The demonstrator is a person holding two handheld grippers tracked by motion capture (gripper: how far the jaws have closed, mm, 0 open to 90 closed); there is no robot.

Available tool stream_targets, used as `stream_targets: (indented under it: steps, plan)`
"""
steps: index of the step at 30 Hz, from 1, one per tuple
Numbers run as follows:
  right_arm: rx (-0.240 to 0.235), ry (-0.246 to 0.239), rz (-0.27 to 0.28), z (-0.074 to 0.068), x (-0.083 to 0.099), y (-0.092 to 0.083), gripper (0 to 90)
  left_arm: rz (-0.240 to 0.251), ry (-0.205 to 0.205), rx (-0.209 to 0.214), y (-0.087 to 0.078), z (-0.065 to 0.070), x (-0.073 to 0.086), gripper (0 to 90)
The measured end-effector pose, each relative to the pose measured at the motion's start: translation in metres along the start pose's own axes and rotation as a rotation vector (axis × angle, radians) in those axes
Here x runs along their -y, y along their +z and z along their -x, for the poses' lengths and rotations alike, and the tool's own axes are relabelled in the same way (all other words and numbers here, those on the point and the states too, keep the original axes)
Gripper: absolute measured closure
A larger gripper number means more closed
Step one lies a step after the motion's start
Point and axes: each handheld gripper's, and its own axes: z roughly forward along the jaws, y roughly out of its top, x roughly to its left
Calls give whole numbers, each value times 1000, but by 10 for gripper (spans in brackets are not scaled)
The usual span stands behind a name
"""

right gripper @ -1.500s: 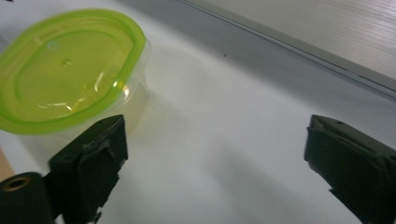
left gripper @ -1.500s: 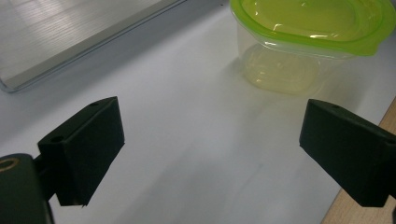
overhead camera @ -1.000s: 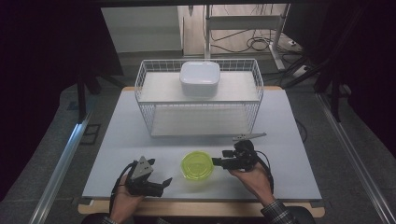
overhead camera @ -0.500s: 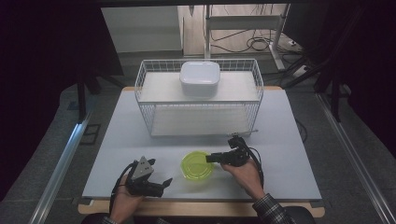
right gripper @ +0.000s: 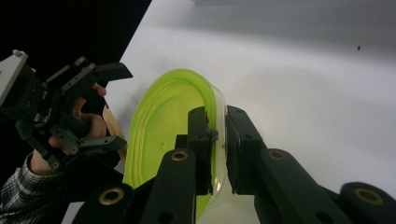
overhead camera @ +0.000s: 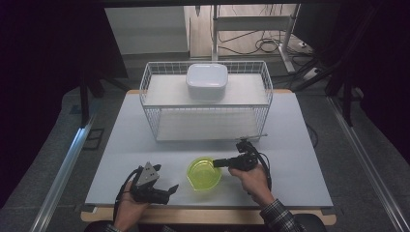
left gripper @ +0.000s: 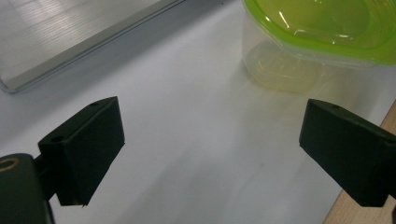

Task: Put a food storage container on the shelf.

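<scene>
Right tongs [right gripper: 218,140] have just been closing and now pinch the rim of the green bowl [overhead camera: 204,173], one jaw inside, one outside. The bowl sits near the counter's [overhead camera: 300,145] front edge, about midway along it. Left tongs [overhead camera: 164,191] rest released, jaws wide, just beside the bowl by the front edge.

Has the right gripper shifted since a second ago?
Yes. The right gripper slid slightly leftward, away from the wire basket's right corner, onto the green container's rim; its jaws have just been closing on that wall.
</scene>
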Motion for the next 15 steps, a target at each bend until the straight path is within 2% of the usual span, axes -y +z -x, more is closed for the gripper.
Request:
stream_targets:
  steps: [10,15]
  plan:
    - [-25,-19,54,-9,-6,-13,814,5,-4,-5,-1,-1,0,65]
    - [-33,-28,83,-13,-12,-23,814,16,-22,-8,-3,-4,0,65]
